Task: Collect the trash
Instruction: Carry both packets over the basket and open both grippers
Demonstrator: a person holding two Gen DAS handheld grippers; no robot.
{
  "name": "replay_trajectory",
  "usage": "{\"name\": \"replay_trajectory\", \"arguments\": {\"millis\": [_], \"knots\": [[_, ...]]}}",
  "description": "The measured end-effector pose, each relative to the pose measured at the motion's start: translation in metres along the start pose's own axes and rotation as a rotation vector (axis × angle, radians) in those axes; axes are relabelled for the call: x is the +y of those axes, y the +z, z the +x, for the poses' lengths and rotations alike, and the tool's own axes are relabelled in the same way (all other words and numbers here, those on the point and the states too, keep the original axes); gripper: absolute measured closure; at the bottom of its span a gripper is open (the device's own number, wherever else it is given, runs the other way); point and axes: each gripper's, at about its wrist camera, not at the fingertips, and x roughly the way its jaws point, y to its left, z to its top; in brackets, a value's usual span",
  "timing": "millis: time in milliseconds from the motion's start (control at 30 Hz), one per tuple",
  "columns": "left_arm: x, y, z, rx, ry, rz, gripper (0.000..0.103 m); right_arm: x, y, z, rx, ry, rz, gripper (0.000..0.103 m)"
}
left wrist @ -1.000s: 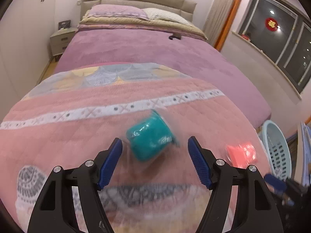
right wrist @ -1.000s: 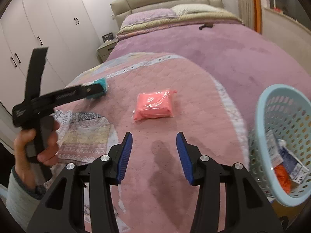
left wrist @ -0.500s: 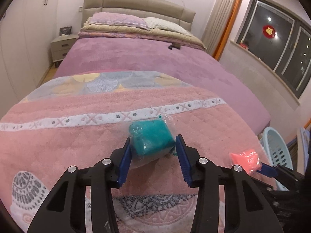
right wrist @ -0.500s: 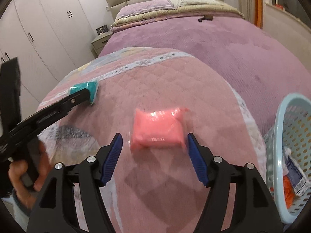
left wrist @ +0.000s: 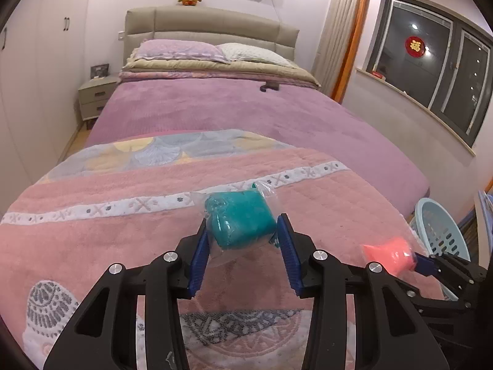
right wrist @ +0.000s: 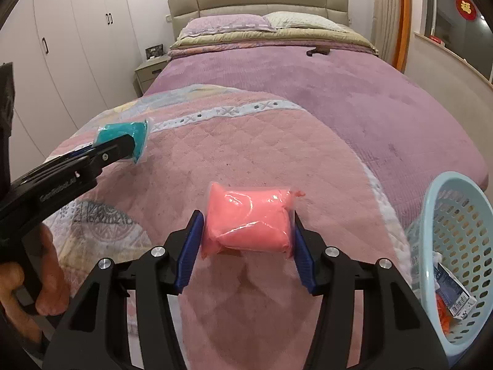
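Note:
My left gripper (left wrist: 243,246) is shut on a teal packet in clear plastic (left wrist: 240,219) and holds it just above the pink quilt (left wrist: 92,240). It also shows in the right wrist view (right wrist: 121,134). My right gripper (right wrist: 246,246) is shut on a pink packet in clear plastic (right wrist: 248,220), lifted off the quilt. That pink packet shows in the left wrist view (left wrist: 388,254) at the right. A light blue perforated basket (right wrist: 462,234) stands beside the bed at the right and holds some trash.
The purple bedspread (left wrist: 246,114) runs back to the pillows and headboard. A small dark object (left wrist: 269,86) lies on it near the pillows. A nightstand (left wrist: 95,97) and wardrobe doors are at the left. The basket also shows in the left wrist view (left wrist: 437,228).
Both grippers closed on their packets and lifted them: the left on the teal one, the right on the pink one, which lay on the quilt a second ago.

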Motion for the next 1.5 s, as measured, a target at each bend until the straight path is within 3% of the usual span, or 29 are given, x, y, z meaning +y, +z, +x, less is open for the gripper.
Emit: {"name": "replay_trajectory", "arguments": {"millis": [100, 333, 567, 800, 1133, 1500], "knots": [[-0.004, 0.0, -0.005, 0.012, -0.027, 0.004, 0.063, -0.01, -0.002, -0.016, -0.022, -0.01, 0.006, 0.052], [-0.047, 0.009, -0.045, -0.045, -0.087, 0.067, 0.063, -0.041, 0.0, -0.072, -0.128, -0.025, 0.062, 0.052], [-0.11, 0.016, -0.079, -0.105, -0.205, 0.131, 0.063, -0.098, -0.005, -0.13, -0.228, -0.065, 0.16, 0.052], [-0.17, 0.015, -0.077, -0.106, -0.275, 0.193, 0.063, -0.163, -0.02, -0.17, -0.292, -0.141, 0.265, 0.052], [-0.254, -0.006, -0.038, -0.012, -0.372, 0.271, 0.063, -0.248, -0.054, -0.17, -0.247, -0.22, 0.441, 0.052], [-0.289, -0.036, 0.009, 0.12, -0.386, 0.298, 0.063, -0.293, -0.084, -0.135, -0.13, -0.236, 0.556, 0.052]]}}
